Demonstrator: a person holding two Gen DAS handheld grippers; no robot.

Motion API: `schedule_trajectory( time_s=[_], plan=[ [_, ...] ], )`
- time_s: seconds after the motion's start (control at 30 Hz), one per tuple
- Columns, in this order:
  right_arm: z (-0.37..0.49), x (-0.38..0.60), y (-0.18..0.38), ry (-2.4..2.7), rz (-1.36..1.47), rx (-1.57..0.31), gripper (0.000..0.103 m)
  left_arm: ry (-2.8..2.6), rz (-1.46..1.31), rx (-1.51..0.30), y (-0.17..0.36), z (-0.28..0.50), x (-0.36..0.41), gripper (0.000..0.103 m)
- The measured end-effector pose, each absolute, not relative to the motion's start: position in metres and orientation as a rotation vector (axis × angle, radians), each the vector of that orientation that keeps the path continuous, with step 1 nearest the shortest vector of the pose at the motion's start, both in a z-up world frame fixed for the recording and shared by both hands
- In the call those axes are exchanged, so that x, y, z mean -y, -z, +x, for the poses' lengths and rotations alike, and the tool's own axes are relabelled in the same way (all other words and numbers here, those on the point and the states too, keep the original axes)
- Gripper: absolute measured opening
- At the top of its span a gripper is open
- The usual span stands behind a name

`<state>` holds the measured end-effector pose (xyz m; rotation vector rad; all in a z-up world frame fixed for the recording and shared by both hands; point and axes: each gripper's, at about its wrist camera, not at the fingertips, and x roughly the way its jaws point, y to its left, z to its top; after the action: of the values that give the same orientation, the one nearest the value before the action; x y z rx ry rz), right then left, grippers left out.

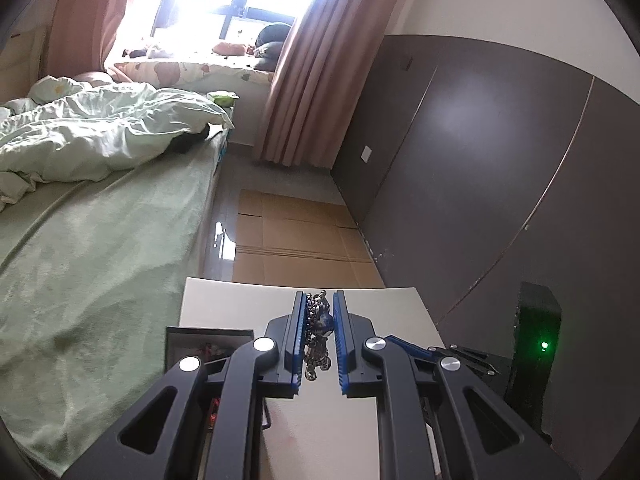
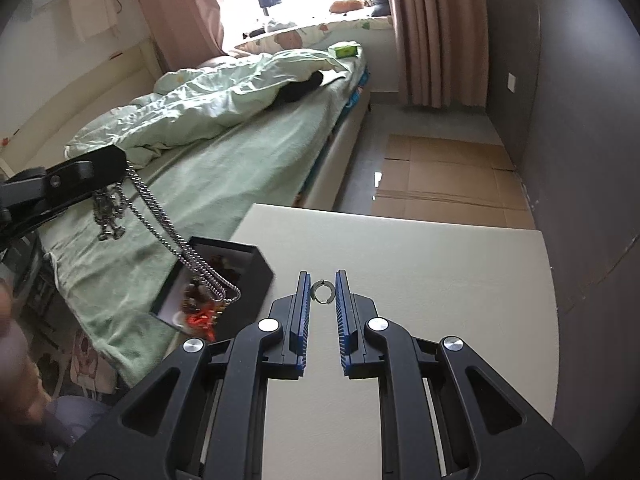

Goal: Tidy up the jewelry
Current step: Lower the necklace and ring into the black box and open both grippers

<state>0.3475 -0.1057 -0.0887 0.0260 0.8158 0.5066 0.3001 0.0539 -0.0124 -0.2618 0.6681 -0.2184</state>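
My left gripper is shut on a silver chain necklace with a small figure pendant. The necklace is bunched between the blue pads above the white table. In the right wrist view the left gripper is at the left, above the bed. The chain hangs from it down into an open black jewelry box, and the pendant dangles beside it. My right gripper is shut on a small silver ring over the table.
The box sits at the table's left edge with red and other pieces inside. A bed with green bedding lies to the left, flattened cardboard covers the floor ahead, and a dark wardrobe stands on the right. A hand is blurred at lower left.
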Motion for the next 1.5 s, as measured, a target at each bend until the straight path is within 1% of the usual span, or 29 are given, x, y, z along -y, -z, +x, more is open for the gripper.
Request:
schedule_trajectory(
  time_s=[0.2, 0.5, 0.63, 0.8, 0.83, 0.87, 0.9, 0.93, 1.0, 1.5],
  plan=[
    [0.338, 0.091, 0.084, -0.533, 0.017, -0.802, 0.013, 0.197, -0.262, -0.678, 0.017, 0.296, -0.065, 0.011],
    [0.342, 0.080, 0.092, -0.544, 0.014, -0.813, 0.013, 0.193, -0.278, -0.707, 0.039, 0.313, -0.077, 0.011],
    [0.348, 0.079, 0.099, -0.545, 0.025, -0.832, 0.013, 0.192, -0.295, -0.739, 0.058, 0.331, -0.081, 0.011],
    [0.355, 0.078, 0.103, -0.550, 0.030, -0.838, 0.013, 0.205, -0.341, -0.835, 0.095, 0.361, -0.087, 0.012],
    [0.356, 0.077, 0.103, -0.552, 0.036, -0.839, 0.014, 0.198, -0.348, -0.840, 0.097, 0.363, -0.088, 0.016],
    [0.358, 0.077, 0.104, -0.557, 0.046, -0.843, 0.014, 0.193, -0.363, -0.845, 0.099, 0.364, -0.091, 0.023],
    [0.359, 0.078, 0.105, -0.560, 0.052, -0.845, 0.014, 0.200, -0.387, -0.829, 0.098, 0.363, -0.095, 0.044],
    [0.360, 0.077, 0.105, -0.566, 0.061, -0.848, 0.013, 0.200, -0.403, -0.808, 0.095, 0.361, -0.098, 0.062],
    [0.362, 0.073, 0.106, -0.578, 0.069, -0.851, 0.013, 0.184, -0.411, -0.777, 0.090, 0.356, -0.107, 0.063],
    [0.353, 0.022, 0.113, -0.679, 0.044, -0.855, 0.013, 0.070, -0.410, -0.769, 0.083, 0.331, -0.149, 0.063]
  ],
)
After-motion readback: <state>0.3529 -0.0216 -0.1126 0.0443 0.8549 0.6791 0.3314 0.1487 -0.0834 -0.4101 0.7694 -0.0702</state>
